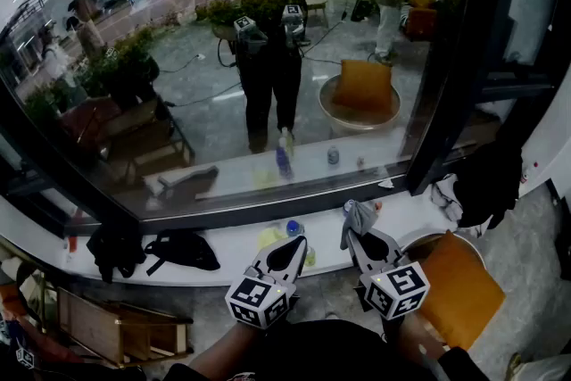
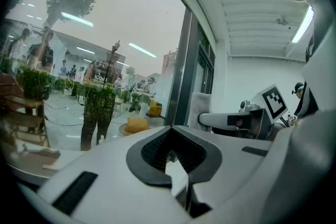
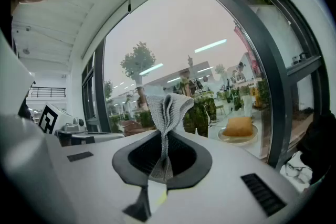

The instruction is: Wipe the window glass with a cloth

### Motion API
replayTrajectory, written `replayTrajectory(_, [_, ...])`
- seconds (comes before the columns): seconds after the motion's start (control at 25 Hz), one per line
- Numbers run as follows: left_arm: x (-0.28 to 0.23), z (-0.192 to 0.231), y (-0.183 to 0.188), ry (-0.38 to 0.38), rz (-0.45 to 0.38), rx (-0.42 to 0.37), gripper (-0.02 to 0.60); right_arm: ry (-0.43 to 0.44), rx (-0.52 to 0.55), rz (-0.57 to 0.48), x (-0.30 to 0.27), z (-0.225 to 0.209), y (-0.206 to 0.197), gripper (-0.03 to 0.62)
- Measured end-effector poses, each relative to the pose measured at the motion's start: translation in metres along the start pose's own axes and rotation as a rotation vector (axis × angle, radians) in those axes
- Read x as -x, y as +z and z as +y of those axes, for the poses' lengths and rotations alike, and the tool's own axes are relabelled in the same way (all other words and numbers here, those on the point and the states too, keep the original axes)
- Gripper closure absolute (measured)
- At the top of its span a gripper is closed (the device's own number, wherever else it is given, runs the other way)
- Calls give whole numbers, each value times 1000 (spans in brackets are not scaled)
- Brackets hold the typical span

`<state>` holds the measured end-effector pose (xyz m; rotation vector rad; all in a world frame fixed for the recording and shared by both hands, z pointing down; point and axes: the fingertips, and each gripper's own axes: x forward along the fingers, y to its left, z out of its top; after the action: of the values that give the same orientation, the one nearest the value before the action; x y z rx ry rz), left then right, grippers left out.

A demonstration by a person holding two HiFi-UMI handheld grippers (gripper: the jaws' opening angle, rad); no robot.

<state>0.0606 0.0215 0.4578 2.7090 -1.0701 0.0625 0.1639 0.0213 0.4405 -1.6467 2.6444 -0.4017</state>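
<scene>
Jaws of the right gripper (image 1: 359,238) pinch a crumpled grey knitted cloth (image 1: 357,214) before the large dark-framed window glass (image 1: 268,58), while the left gripper (image 1: 294,244) alongside is closed on nothing.

The white left claw (image 2: 171,128) has its dark-padded jaws closed tip to tip with nothing between them. It points toward the large clear window glass (image 2: 105,34), which has a dark metal frame (image 2: 181,71). To the right, the right claw (image 2: 206,119) holds a grey woven cloth (image 2: 201,106).
</scene>
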Motion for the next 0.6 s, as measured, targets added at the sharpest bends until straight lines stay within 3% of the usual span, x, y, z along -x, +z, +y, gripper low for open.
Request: replayTrajectory(0.6, [-2,1,-4,3,2,7,574,5,-5,5,-3,-1,-3,549])
